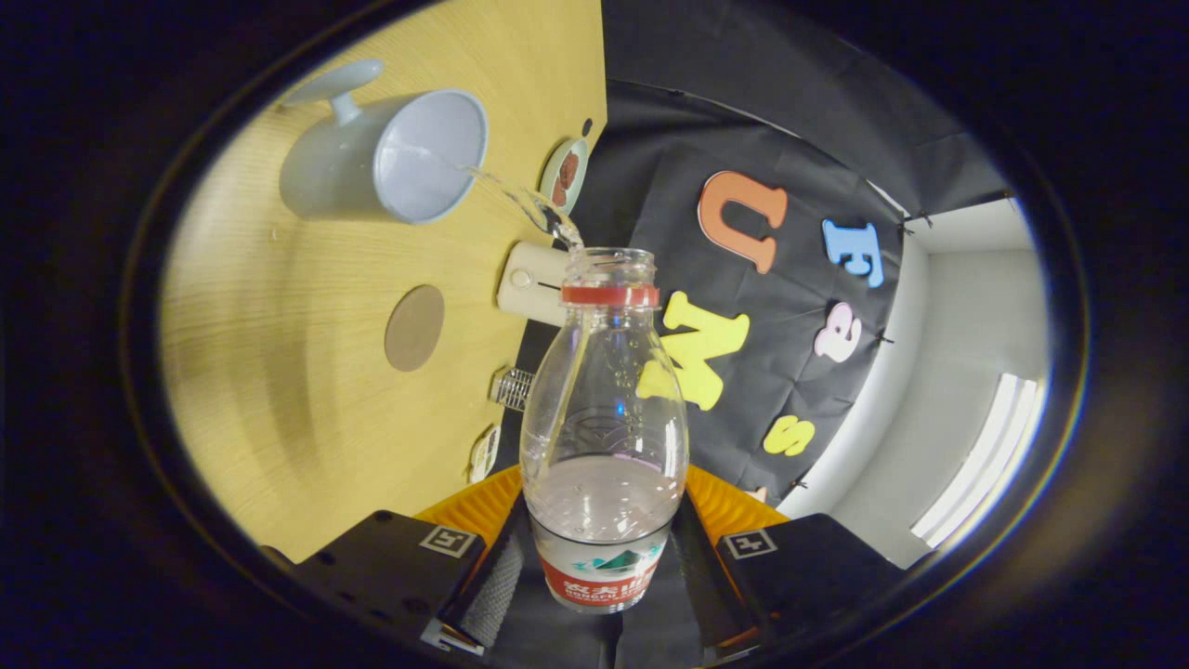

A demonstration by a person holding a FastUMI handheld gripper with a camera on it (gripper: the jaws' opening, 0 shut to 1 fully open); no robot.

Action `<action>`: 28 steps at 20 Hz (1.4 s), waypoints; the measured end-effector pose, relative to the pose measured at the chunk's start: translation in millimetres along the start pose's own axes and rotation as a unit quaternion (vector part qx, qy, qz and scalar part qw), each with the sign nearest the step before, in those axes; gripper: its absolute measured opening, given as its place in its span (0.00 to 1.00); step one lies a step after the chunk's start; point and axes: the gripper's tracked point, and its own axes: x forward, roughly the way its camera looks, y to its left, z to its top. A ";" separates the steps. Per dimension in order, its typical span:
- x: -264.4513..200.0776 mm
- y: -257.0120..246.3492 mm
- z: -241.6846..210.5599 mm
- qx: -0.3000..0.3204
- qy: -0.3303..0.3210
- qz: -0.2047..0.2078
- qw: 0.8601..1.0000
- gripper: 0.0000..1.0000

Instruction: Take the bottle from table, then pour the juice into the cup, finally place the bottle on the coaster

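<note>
The clear plastic bottle [604, 409], clamped low at its label between both fingers [492, 581] and tilted, pours a thin stream into the cup [385, 158] on the bench [297, 372]; nearly empty, it seems light, smooth and easily squeezed.

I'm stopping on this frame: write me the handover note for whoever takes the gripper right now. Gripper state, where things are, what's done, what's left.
Gripper: shut on the clear plastic bottle with a red neck ring, both fingers pressing its labelled lower part; bottle uncapped and tipped toward the cup.
Pale grey cup with a handle: on the light wooden table, beyond the bottle's mouth. A thin stream of clear liquid runs from the mouth into it.
Round brown coaster: bare on the table, beside the cup.
Done: bottle picked up, pouring under way; some liquid remains in the bottle.
Left: finish pouring, right the bottle, set it on the coaster, release.
</note>
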 end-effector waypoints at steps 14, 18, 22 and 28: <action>-0.3 -20.3 2.0 -0.035 0.011 -0.023 0.999 0.81; 0.2 -21.0 -1.2 -0.052 0.020 -0.022 0.998 0.81; -1.2 -25.7 1.7 -0.069 0.018 -0.033 0.997 0.81; -2.2 -33.7 7.2 -0.090 0.014 -0.041 0.995 0.81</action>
